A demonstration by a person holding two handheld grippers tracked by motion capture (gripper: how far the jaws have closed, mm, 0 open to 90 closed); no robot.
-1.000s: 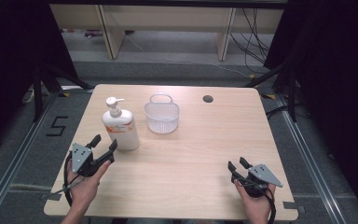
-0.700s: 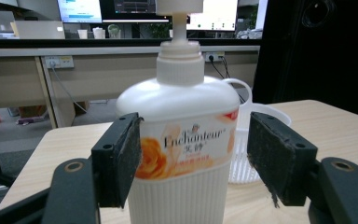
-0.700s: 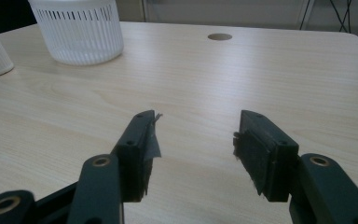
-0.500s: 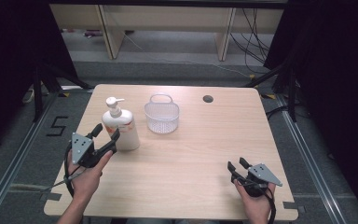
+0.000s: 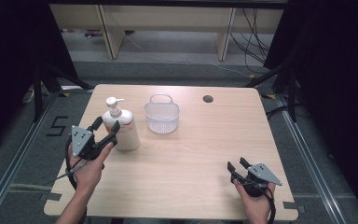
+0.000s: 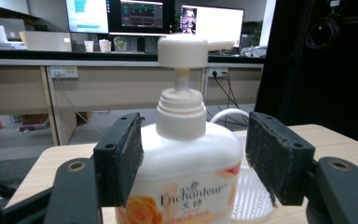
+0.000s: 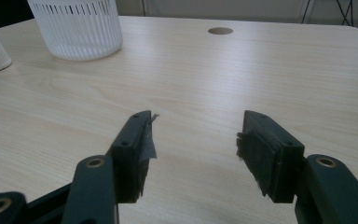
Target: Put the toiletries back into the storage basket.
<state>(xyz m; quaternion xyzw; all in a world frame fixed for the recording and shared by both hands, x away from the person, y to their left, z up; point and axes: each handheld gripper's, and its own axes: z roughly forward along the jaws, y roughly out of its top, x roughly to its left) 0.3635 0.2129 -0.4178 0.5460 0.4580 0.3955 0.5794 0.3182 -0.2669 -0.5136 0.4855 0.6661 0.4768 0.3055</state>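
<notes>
White plastic pump bottle with an orange flower label stands upright near the left edge of the pale wooden worktop, long axis vertical. Its pump spout points toward the right side of the worktop in the high view.

Left tongs straddle the bottle's shoulder, jaws wide; left pad close to the bottle, right pad apart from it.

Clear ribbed plastic basket with a handle sits just beside the bottle, toward the far edge.

Right tongs near the front right corner, jaws wide and just been opening, nothing between them.
</notes>
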